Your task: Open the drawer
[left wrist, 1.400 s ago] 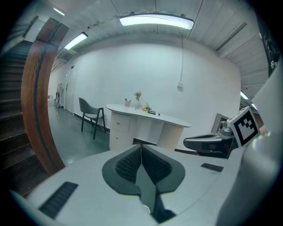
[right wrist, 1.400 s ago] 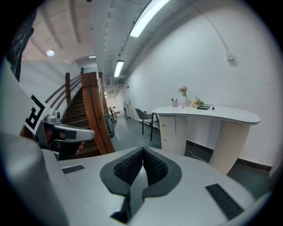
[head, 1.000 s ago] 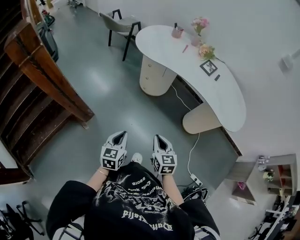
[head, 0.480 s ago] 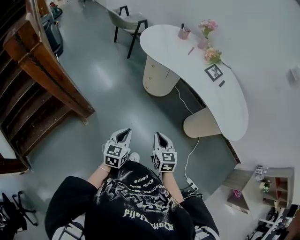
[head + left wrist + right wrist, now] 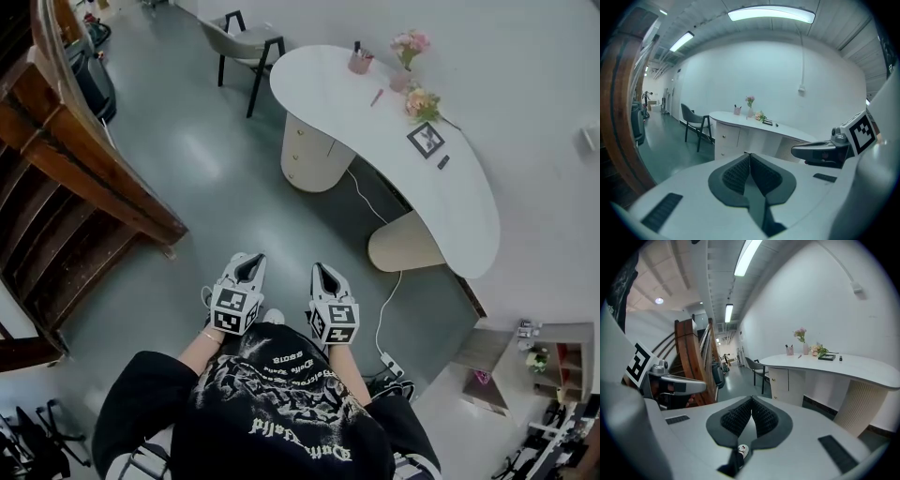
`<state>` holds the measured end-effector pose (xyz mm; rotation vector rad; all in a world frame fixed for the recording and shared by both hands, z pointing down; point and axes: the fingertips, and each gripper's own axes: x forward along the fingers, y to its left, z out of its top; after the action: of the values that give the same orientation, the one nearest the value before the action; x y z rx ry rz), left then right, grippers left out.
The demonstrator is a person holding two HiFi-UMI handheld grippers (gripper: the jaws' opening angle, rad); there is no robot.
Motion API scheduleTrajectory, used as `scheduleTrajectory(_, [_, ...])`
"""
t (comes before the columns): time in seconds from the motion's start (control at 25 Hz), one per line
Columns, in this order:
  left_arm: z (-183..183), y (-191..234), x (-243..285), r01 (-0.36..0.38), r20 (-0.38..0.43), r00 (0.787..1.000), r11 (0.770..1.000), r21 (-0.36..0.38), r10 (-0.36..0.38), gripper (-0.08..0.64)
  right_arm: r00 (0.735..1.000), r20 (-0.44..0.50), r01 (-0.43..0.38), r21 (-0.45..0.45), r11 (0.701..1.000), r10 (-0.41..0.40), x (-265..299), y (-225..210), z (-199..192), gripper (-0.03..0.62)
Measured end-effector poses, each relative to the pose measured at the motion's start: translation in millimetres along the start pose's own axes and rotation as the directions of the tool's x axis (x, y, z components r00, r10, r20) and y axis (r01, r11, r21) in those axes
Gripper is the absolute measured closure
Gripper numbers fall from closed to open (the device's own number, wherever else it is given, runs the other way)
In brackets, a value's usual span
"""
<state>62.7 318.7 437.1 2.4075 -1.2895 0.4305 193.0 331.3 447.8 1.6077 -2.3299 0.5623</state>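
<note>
Well, from my seat the biggest thing in the head view is the glossy grey concrete floor (image 5: 216, 187), which fills the room between everything else. On the left runs the dark brown wooden staircase (image 5: 66, 178) with its handrail. Opposite, against the white wall, stands the long curved white desk (image 5: 375, 122). A grey chair with black legs (image 5: 246, 42) sits beside the desk's far end.

Under that same end I see the rounded cream drawer unit (image 5: 309, 155). Its small knobs show in the left gripper view (image 5: 725, 140), and it appears again in the right gripper view (image 5: 780, 380). It stands well ahead of both tools, with open floor between.

The left gripper (image 5: 246, 265) and the right gripper (image 5: 323, 272) are held side by side in front of the person's black printed shirt (image 5: 281, 403), both aimed towards the desk. In its own view the left gripper's ribbed pads (image 5: 736, 173) meet with nothing between them. The right gripper's pads (image 5: 764, 420) are likewise pressed together and empty.

On the desktop sit a pink flower vase (image 5: 410, 45), a black picture frame (image 5: 425, 139) and a pink cup (image 5: 358, 63). A white cable (image 5: 375, 202) trails down to the floor.
</note>
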Motion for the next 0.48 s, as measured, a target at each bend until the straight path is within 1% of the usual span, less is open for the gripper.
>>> scheduleTrajectory(0.12, [8.3,17.7,17.1,0.026,-0.011,1.0,0.999,0.021,-0.025,0.535,0.999,0.009,0.03,0.024,0.999,-0.03,22.0,-6.3,11.7,0.566])
scheduleTrajectory(0.24, [22.4,40.6,38.0,0.045,-0.011,0.999,0.999,0.012,-0.045,0.535,0.998,-0.007,0.056,0.052,0.997,-0.056,50.1,-13.8,18.9,0.566])
scheduleTrajectory(0.32, [34.4,58.4,51.7,0.06,-0.003,0.998,0.998,0.0,-0.06,0.535,0.998,-0.019,0.067,0.047,0.997,-0.066,69.7,-14.4,25.2,0.566])
scheduleTrajectory(0.48, [59.7,98.0,81.8,0.094,0.002,0.996,0.995,0.013,-0.094,0.535,0.995,-0.016,0.102,0.046,0.994,-0.101,113.7,-15.7,48.1,0.566])
